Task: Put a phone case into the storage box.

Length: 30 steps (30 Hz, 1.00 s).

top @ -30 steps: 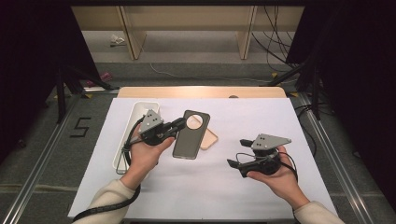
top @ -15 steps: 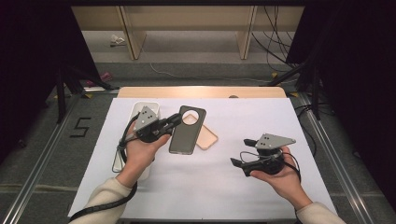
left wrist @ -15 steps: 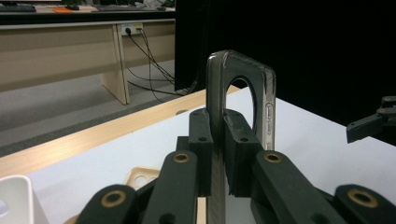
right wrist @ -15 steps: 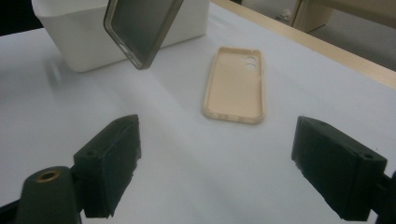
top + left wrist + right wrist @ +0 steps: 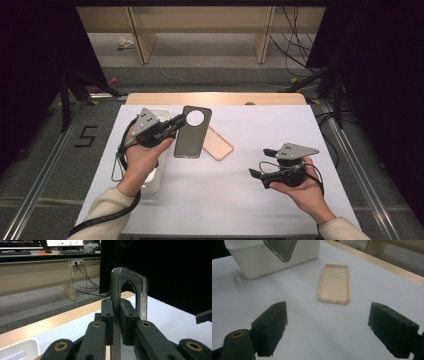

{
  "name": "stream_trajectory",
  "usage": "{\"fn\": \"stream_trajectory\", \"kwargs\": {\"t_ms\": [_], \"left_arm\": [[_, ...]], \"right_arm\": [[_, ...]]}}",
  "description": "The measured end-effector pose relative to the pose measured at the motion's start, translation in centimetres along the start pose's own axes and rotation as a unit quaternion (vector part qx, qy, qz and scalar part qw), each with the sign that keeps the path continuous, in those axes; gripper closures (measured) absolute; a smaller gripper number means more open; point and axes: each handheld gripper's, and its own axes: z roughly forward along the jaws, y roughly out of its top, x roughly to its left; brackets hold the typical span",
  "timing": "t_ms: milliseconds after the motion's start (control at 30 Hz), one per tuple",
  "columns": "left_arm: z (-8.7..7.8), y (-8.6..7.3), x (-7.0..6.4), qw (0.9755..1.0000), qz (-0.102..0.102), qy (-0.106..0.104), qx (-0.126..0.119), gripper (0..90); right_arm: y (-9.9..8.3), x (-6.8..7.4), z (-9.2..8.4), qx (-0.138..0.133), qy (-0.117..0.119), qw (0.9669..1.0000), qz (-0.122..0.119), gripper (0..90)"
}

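High view: the left gripper (image 5: 172,126) clamps the edge of a dark phone case (image 5: 192,132), held above the bench (image 5: 260,200) beside a white bin (image 5: 150,182). A tan phone case (image 5: 218,144) lies flat nearby. The right gripper (image 5: 262,165) hovers well apart.

Left gripper view: both pads pinch the dark phone case (image 5: 128,292), which stands upright.

Right gripper view: the right gripper (image 5: 327,330) has its 2 jaws spread wide with nothing between them, facing the tan phone case (image 5: 334,283).
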Motion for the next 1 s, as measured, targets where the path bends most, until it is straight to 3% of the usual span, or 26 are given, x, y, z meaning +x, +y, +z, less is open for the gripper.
{"fn": "stream_trajectory", "kwargs": {"t_ms": [300, 1000], "left_arm": [[-1.0, 1.0, 2.1, 0.9998, -0.001, 0.017, -0.013, 82.4], [-2.2, 2.9, 7.3, 0.999, -0.009, 0.034, -0.029, 82.4]], "right_arm": [[-0.1, -0.2, -0.1, -0.001, -0.005, 1.0, 0.004, 16.6], [-0.1, -0.3, 0.0, -0.001, -0.007, 0.9999, 0.008, 16.6]]}}
